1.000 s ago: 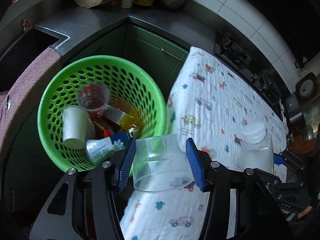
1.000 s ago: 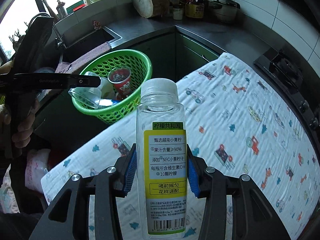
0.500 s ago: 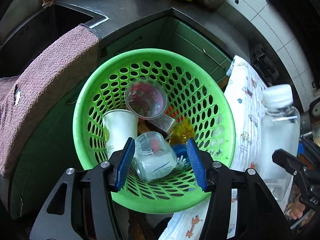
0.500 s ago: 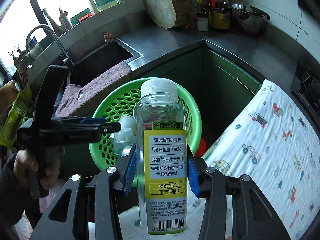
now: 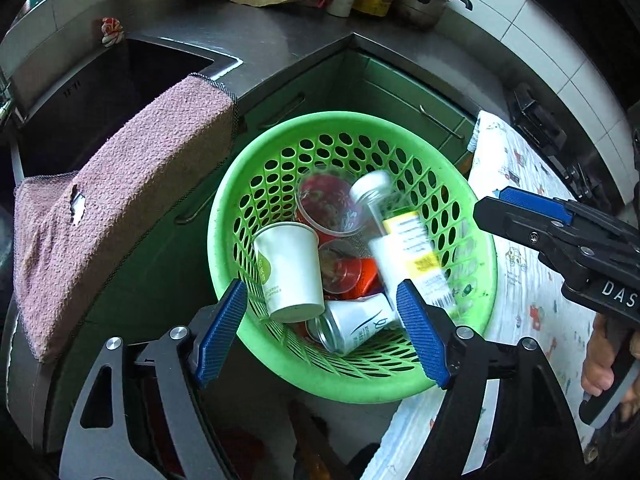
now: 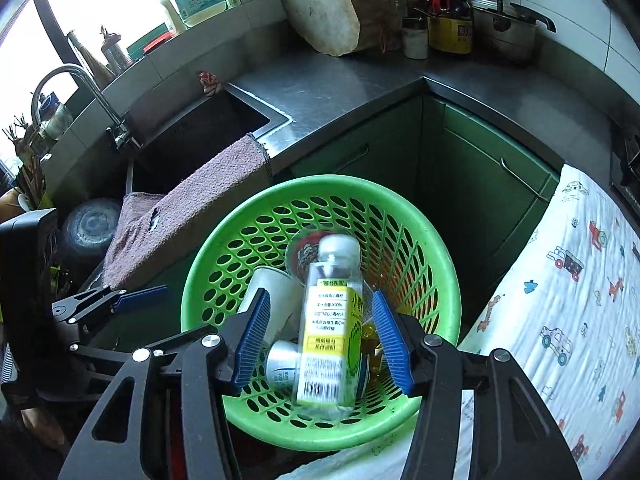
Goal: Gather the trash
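A green perforated basket (image 5: 240, 208) (image 6: 440, 256) holds trash: a white paper cup (image 5: 288, 268), a red-printed clear cup (image 5: 324, 204), a small white can (image 5: 356, 326). A clear bottle with a yellow label (image 5: 404, 240) (image 6: 328, 328) is blurred, dropping into the basket, free of both grippers. My left gripper (image 5: 320, 332) is open and empty over the basket's near rim. My right gripper (image 6: 320, 340) is open and empty above the basket; it also shows in the left wrist view (image 5: 560, 236).
A pink towel (image 5: 116, 208) hangs over the edge of the sink (image 6: 200, 140) at the left. A table with a printed cloth (image 6: 568, 300) lies at the right. Green cabinets (image 6: 460, 168) stand behind the basket. Bottles, a pot and a wooden block sit on the counter.
My left gripper let the clear cup fall into the basket and opened wider. My right gripper moved over the basket and opened; the bottle has left it and is falling in.
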Tool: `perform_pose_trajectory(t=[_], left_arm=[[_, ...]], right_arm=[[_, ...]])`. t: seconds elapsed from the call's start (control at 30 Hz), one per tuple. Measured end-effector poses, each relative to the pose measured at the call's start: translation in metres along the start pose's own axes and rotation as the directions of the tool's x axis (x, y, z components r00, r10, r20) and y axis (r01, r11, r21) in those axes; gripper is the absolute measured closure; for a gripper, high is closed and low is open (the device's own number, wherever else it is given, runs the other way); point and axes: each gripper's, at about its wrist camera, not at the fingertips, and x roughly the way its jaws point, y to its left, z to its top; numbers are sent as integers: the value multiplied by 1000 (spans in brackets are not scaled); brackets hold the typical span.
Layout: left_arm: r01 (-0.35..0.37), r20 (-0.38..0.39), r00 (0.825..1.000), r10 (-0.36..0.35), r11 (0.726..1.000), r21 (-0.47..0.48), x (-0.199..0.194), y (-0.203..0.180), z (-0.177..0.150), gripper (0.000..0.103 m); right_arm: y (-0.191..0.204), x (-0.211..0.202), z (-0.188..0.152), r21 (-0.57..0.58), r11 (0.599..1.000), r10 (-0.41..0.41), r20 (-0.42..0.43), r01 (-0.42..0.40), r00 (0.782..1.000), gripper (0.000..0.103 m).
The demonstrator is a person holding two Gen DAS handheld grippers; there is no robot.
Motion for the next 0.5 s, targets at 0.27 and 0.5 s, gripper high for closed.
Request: perform_pose_trajectory(t=[0.27, 0.5], left_arm=[[-57, 61, 997, 53, 996, 64, -22, -14, -9, 18], [-102, 147, 985, 89, 991, 83, -57, -39, -29, 13]], right_arm=[[-2, -36, -23, -1, 998, -61, 50, 62, 997, 36], [-15, -85, -71, 26, 990, -138, 94, 136, 986, 24]])
